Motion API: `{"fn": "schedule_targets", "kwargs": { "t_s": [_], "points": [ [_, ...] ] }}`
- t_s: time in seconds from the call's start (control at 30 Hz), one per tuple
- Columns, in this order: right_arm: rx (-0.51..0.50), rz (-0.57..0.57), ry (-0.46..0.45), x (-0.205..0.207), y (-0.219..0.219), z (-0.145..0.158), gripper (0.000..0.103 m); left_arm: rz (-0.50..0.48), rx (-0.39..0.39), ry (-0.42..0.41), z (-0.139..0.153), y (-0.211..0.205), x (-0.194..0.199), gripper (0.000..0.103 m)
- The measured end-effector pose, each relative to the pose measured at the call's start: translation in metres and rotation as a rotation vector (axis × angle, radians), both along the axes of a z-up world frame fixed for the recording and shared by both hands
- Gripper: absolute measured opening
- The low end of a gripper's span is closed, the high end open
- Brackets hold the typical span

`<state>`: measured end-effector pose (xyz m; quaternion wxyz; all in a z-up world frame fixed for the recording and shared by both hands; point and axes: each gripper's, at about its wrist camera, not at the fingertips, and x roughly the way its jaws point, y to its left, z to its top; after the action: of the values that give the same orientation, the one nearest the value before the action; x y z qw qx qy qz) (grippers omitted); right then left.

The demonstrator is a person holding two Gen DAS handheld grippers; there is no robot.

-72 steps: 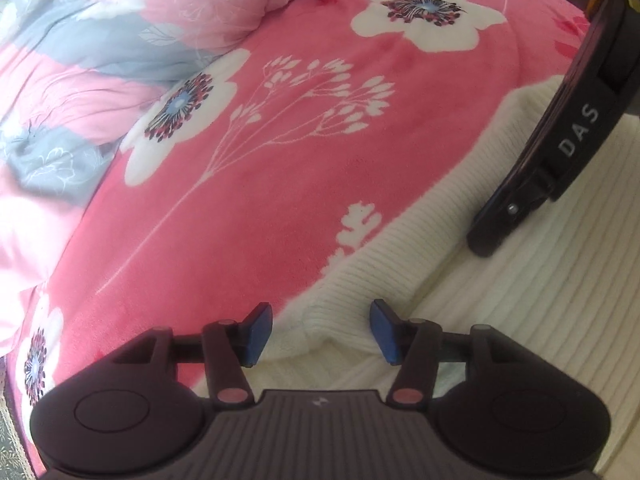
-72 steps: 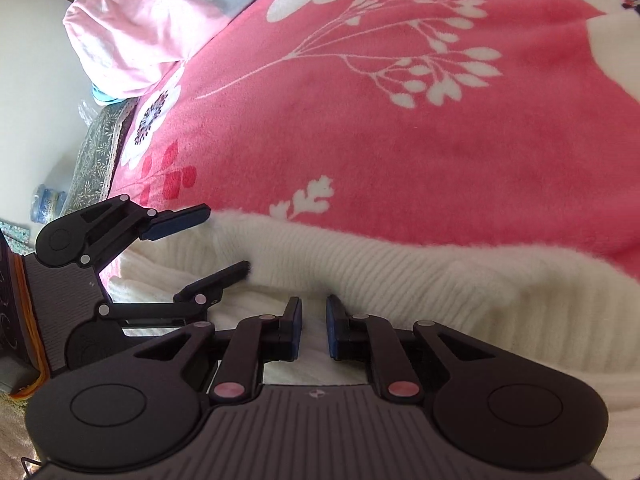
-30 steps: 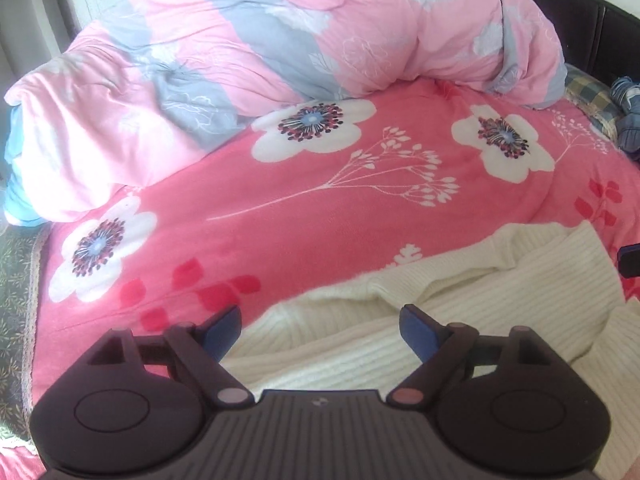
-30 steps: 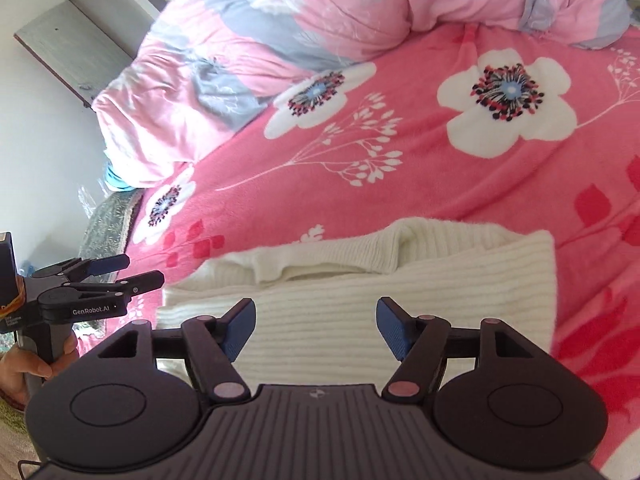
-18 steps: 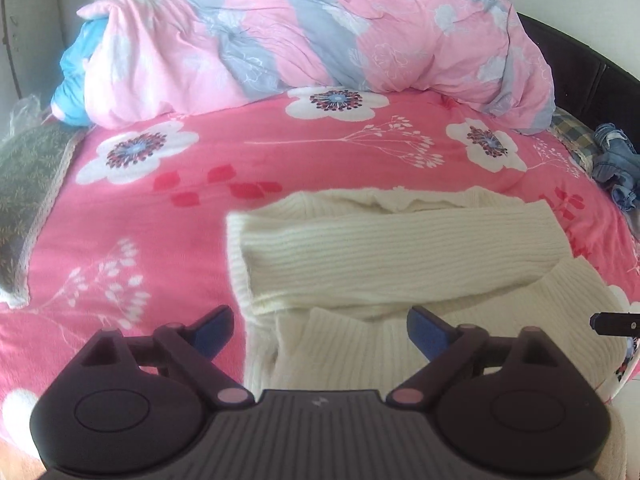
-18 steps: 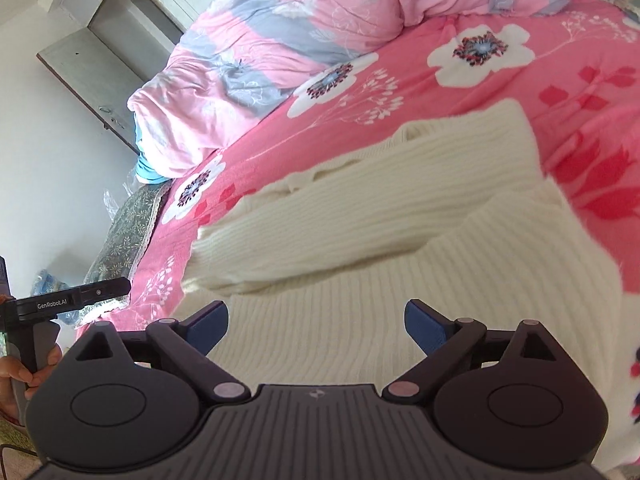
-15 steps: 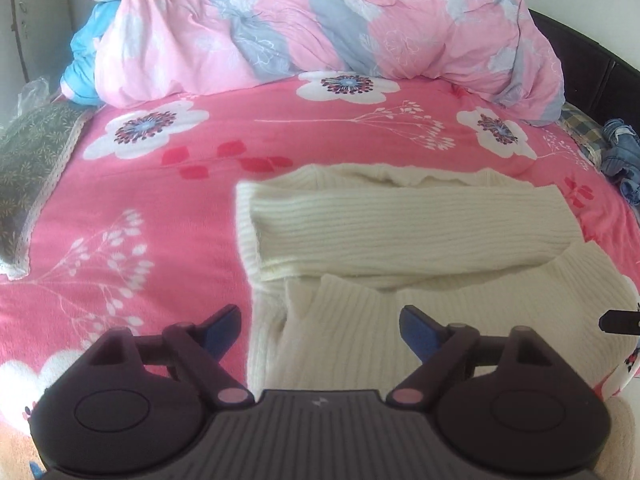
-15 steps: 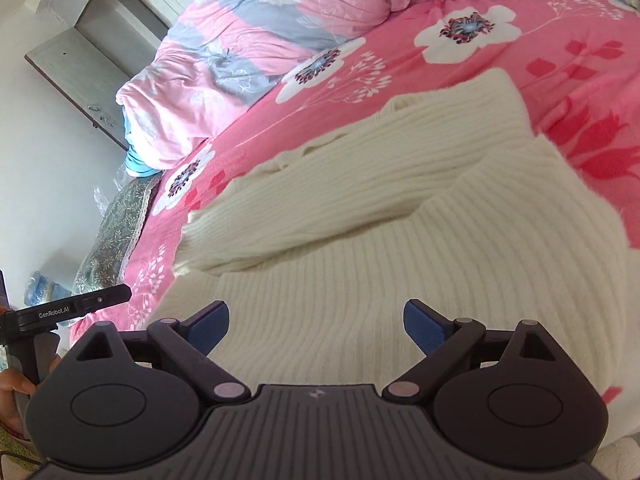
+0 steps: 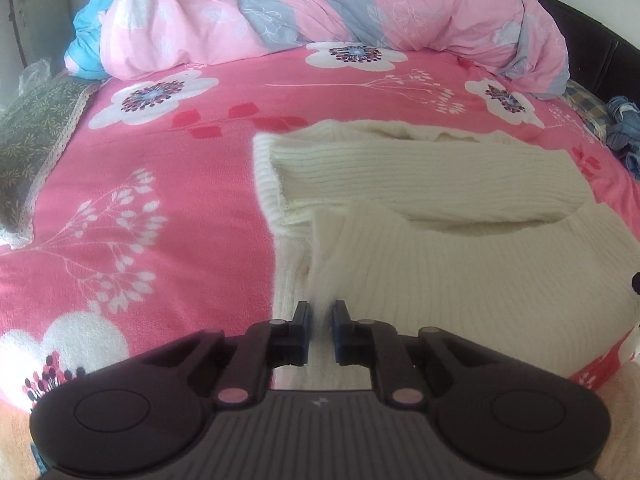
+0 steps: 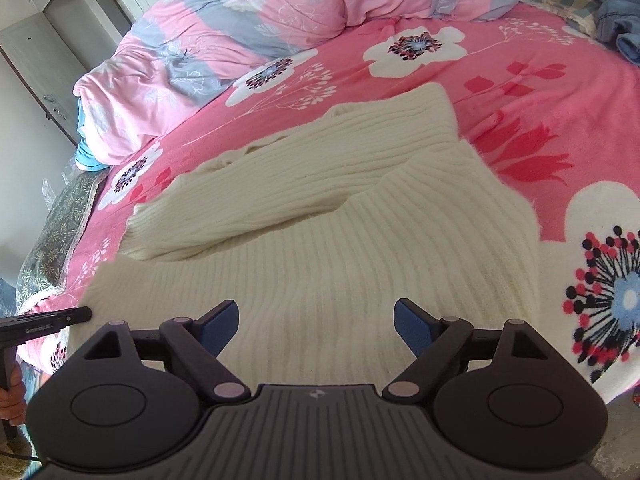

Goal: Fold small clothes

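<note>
Left gripper [image 9: 320, 320] apparently pinching cream sweater [image 9: 440, 248] (ribbed) — right gripper [image 10: 316, 322] spread.

1. Bed [image 9: 132, 208], covered by pink floral blanket [image 10: 516, 92].
2. Cream ribbed sweater [image 9: 460, 248] lies flat, partly folded, on blanket.
3. Pink-grey duvet [image 9: 320, 12] bunched at far end.
4. Blue denim garment [image 10: 616, 20] at far right edge.

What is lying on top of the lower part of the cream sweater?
A folded-over band of the same cream sweater lies across it. What the fold hides beneath cannot be seen. Under everything is the pink floral blanket.
</note>
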<state>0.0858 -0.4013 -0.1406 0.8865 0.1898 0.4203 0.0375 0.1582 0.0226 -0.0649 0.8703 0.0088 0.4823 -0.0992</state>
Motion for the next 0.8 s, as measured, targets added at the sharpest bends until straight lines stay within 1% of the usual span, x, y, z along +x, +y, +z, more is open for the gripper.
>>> {"fn": "schedule_targets", "kwargs": {
  "t_s": [0.03,0.1,0.17,0.23,0.3,0.37,0.47,0.53,0.57,0.6,0.7,0.8],
  "points": [
    [-0.001,0.0,0.007,0.002,-0.002,-0.002,0.103,0.005,-0.012,0.033,-0.004,0.005,0.0,0.011],
    [0.009,-0.006,0.027,0.007,-0.005,-0.008,0.103,0.0,0.004,0.103,-0.02,0.007,0.0,0.011],
    [0.035,-0.014,0.045,0.011,-0.007,-0.013,0.103,-0.01,0.019,0.14,-0.032,0.008,-0.002,0.011],
    [0.052,-0.014,0.049,0.012,-0.009,-0.016,0.103,-0.023,-0.011,0.129,-0.031,0.01,-0.004,0.013],
    [0.053,-0.015,0.054,0.013,-0.01,-0.017,0.103,-0.022,-0.061,0.116,-0.024,0.013,-0.002,0.018],
    [0.055,-0.014,0.058,0.014,-0.011,-0.019,0.103,-0.009,-0.098,0.113,-0.018,0.014,0.003,0.026],
    [0.058,-0.011,0.062,0.016,-0.012,-0.02,0.103,0.001,-0.11,0.123,-0.017,0.012,0.014,0.026],
    [0.061,-0.009,0.059,0.016,-0.012,-0.019,0.103,-0.001,-0.101,0.123,-0.019,0.008,0.021,0.028],
    [0.061,-0.007,0.058,0.016,-0.012,-0.019,0.103,-0.001,-0.098,0.126,-0.022,0.006,0.025,0.032],
    [0.062,-0.006,0.055,0.016,-0.012,-0.019,0.103,0.001,-0.096,0.132,-0.025,0.004,0.029,0.034],
    [0.08,-0.006,0.043,0.013,-0.014,-0.018,0.103,0.008,-0.065,0.131,-0.035,-0.003,0.038,0.035],
    [0.104,0.01,0.032,0.009,-0.017,-0.014,0.103,-0.016,0.033,0.125,-0.044,-0.018,0.04,0.035]
  ]
}}
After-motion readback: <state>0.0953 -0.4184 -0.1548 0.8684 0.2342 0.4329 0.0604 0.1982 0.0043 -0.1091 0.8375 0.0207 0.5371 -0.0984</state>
